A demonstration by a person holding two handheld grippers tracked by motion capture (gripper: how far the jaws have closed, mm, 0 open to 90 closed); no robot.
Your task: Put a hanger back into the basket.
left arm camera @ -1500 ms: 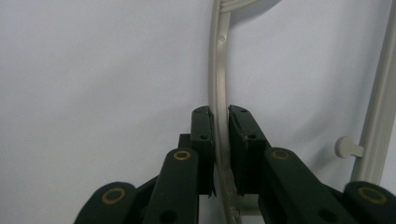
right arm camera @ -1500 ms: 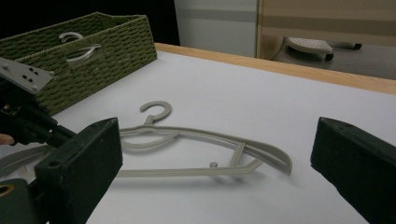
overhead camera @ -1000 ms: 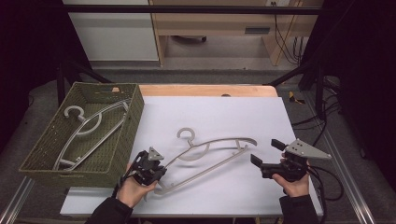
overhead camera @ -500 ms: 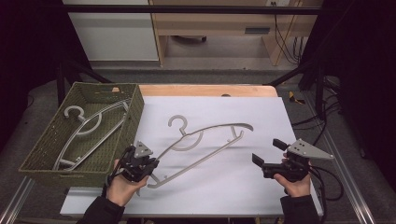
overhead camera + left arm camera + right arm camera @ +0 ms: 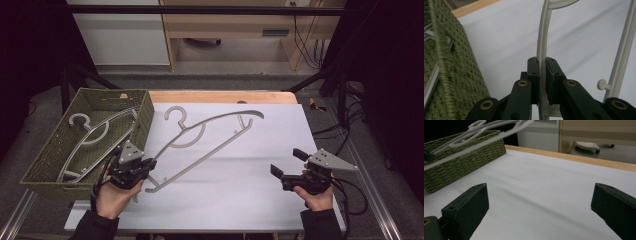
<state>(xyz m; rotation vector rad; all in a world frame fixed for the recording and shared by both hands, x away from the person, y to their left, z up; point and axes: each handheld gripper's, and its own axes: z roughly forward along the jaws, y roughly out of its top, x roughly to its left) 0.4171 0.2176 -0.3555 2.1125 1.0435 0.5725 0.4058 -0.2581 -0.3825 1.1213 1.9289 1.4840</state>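
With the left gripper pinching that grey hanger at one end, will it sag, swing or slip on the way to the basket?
The hanger looks like thin rigid plastic, so probably little sag. The left gripper clamps one end of its arm, with the rest reaching far out, so it may pivot or swing. The smooth, narrow strip between the pads could slip; its hook might snag the woven basket.

Three cameras, one table
High view looks down; gripper views skim close, sharing the basket [image 5: 55, 165] (green wicker).
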